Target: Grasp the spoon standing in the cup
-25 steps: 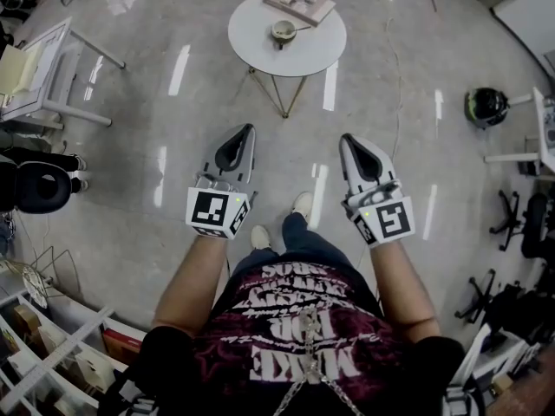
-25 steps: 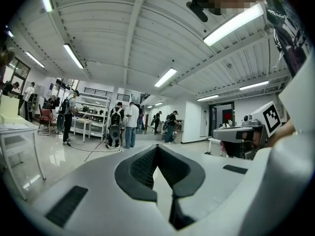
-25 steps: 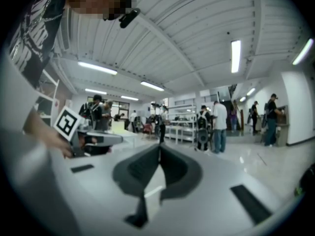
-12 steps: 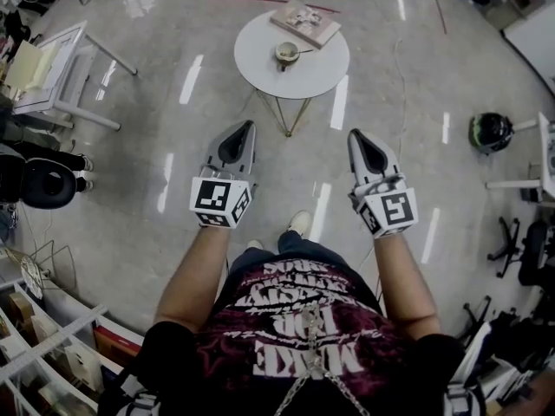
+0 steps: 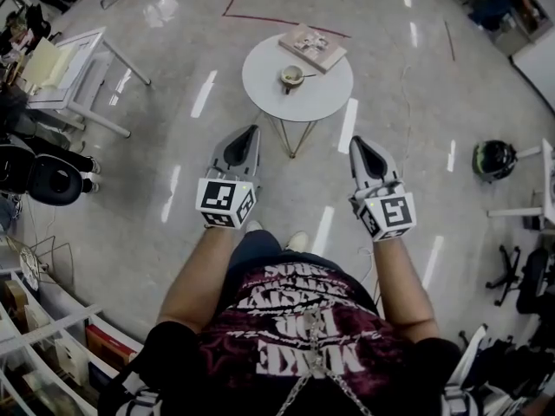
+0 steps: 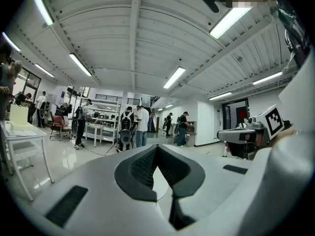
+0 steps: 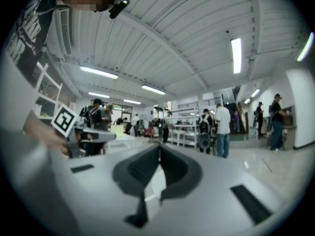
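Note:
A small cup (image 5: 291,77) with a spoon (image 5: 304,75) in it sits on a round white table (image 5: 321,98) far ahead in the head view. Its handle leans right over the rim. My left gripper (image 5: 252,131) and right gripper (image 5: 355,141) are held level side by side, well short of the table. Both have their jaws together with nothing between them. In the left gripper view the left gripper (image 6: 156,147) points across the room, as does the right gripper (image 7: 159,147) in its own view. Neither gripper view shows the cup.
A book (image 5: 311,47) lies on the table behind the cup. A white desk (image 5: 78,68) and a black chair (image 5: 45,180) stand at left, shelves (image 5: 52,345) at lower left. A black round object (image 5: 494,158) lies on the floor at right. Several people (image 6: 142,126) stand far off.
The table with the cup sits lower and slightly larger in the head view, so I have come closer. Both grippers have travelled forward with me, still shut and empty.

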`<move>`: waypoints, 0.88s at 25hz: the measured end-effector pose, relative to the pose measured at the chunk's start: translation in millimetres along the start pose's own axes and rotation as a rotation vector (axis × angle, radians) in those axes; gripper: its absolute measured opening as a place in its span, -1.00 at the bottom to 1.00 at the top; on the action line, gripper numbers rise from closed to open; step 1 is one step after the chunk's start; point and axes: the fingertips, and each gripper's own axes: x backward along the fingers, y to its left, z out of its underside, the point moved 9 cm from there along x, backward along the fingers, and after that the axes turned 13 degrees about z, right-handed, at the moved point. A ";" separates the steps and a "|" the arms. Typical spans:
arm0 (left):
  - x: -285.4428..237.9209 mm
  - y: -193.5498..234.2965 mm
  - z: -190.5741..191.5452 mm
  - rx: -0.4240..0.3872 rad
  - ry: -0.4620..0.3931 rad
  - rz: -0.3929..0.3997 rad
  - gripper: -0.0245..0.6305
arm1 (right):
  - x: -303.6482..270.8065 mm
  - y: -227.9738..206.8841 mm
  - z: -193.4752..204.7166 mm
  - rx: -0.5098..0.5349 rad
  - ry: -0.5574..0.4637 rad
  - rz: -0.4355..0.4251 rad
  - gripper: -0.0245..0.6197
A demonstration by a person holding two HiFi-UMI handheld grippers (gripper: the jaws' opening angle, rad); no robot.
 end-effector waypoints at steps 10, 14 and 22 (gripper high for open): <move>-21.8 26.3 -7.7 0.003 -0.024 0.032 -0.85 | -36.4 1.5 0.0 0.004 0.007 0.001 -0.83; -38.4 37.1 -13.4 -0.005 -0.025 0.054 -0.85 | -52.0 -3.7 -3.6 -0.001 0.006 0.011 -0.83; -59.8 63.3 -11.9 -0.004 0.001 0.072 -0.85 | -81.0 -17.0 -2.5 -0.020 0.019 0.044 -0.83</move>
